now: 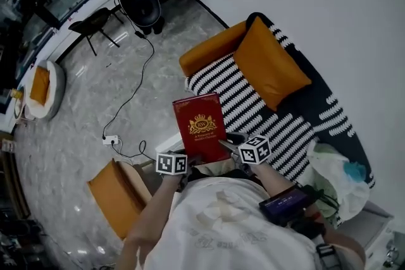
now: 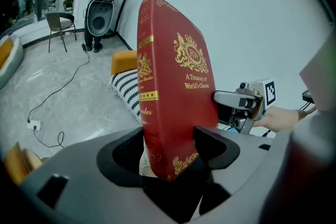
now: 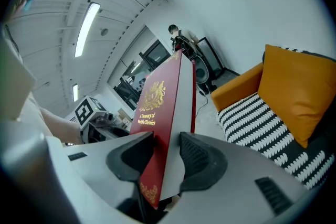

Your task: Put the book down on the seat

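A red hardback book [image 1: 201, 126] with gold print is held in the air in front of a sofa, over the floor just short of its black-and-white striped seat [image 1: 253, 104]. My left gripper [image 1: 187, 161] grips the book's near left corner and my right gripper [image 1: 233, 141] grips its near right edge. In the left gripper view the book [image 2: 170, 81] stands upright between the jaws of the left gripper [image 2: 170, 150], with the right gripper [image 2: 242, 105] clamped on its far edge. The right gripper [image 3: 167, 150] is shut on the book [image 3: 163, 113].
An orange cushion [image 1: 269, 63] leans on the sofa back beside an orange armrest [image 1: 212, 47]. Pale bags [image 1: 335, 171] lie at the sofa's right end. An orange stool [image 1: 117, 196] stands at my left. A power strip and cable [image 1: 111, 139] cross the floor. A speaker [image 1: 140, 3] stands at the back.
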Motion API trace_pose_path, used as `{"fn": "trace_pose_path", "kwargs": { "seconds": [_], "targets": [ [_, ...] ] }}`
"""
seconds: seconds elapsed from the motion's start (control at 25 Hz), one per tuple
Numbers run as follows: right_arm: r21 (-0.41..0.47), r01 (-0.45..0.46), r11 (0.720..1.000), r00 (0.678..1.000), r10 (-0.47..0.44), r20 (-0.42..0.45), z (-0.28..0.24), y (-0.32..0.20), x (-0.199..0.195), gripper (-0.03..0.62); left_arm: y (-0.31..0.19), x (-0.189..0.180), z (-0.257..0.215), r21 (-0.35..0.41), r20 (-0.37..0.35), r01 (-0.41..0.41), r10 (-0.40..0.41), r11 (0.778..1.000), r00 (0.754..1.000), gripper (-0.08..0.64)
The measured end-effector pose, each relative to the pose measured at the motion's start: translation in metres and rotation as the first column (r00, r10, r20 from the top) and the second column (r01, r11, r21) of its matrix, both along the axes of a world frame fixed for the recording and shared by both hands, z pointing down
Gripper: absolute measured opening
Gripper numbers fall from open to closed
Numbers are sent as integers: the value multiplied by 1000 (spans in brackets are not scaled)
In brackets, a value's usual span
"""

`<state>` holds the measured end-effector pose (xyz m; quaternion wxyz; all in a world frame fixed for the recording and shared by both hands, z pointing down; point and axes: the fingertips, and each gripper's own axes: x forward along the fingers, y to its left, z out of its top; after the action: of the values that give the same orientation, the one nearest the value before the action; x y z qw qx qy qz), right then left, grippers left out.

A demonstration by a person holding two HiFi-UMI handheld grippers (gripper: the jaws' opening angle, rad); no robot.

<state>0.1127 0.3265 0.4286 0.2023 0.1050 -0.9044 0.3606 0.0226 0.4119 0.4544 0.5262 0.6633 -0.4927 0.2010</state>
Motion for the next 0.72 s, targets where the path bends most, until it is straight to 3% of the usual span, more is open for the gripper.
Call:
{"fn": "trace_pose_path", "kwargs": {
  "seconds": [0.24, 0.72],
  "targets": [
    [-14, -33, 999, 999, 33, 8, 2, -19, 0, 166, -22, -3, -1, 10, 3, -16, 16, 1000, 1000, 316],
    [16, -149, 989, 987, 150, -64, 6, -70, -6, 166, -83, -16, 13, 30, -70, -131, 132, 991, 989, 314]
  ]
}}
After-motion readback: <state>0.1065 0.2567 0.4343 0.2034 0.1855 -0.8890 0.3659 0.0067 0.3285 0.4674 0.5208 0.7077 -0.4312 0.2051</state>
